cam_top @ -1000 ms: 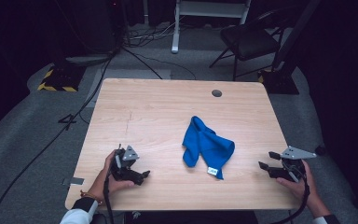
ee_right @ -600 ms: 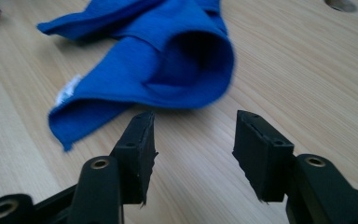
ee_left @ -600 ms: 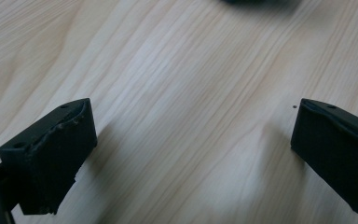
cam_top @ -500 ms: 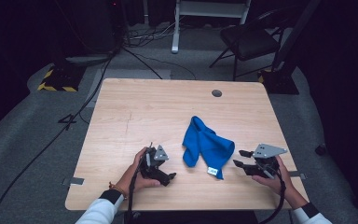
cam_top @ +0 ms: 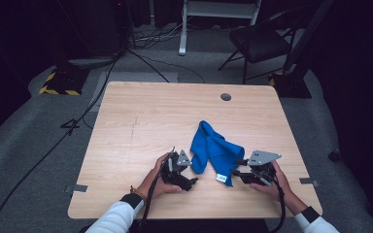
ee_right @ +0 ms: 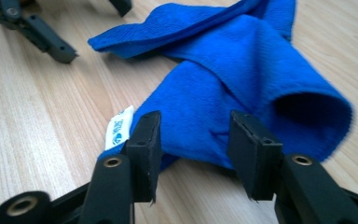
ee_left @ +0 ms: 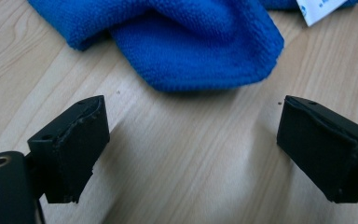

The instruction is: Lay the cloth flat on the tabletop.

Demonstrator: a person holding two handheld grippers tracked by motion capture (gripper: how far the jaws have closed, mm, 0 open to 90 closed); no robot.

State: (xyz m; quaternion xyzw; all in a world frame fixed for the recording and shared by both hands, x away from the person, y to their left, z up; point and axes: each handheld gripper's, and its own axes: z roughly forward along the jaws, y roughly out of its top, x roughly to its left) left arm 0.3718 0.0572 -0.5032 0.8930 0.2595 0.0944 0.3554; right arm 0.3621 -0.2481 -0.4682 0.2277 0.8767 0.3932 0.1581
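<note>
a crumpled blue cloth (cam_top: pixel 213 151) lies on the wooden table (cam_top: pixel 141 121), toward the near edge and a little right of the middle. it runs from a narrow end at about 11 o'clock down to a wider end at 5 o'clock, where a small white label (cam_top: pixel 220 178) sticks out. in the left gripper view the cloth (ee_left: pixel 186 42) shows a rounded folded edge just ahead of the jaws, with bare wood between.

the left gripper (cam_top: pixel 182 170) sits at the cloth's 8 o'clock, just beside its near-left edge, held in the left hand (cam_top: pixel 158 177); its jaws stand wide apart and hold nothing. the right gripper (cam_top: pixel 245 174) sits at the cloth's 4 o'clock, held in the right hand (cam_top: pixel 272 182). in the right gripper view its jaws are parted at a moderate width, standing on either side of the cloth's near edge (ee_right: pixel 242 93), with the label (ee_right: pixel 120 127) just left of the left jaw; not closed on the fabric.

past the table's far edge, at 1 o'clock, a dark chair (cam_top: pixel 257 41) stands on the grey floor.
</note>
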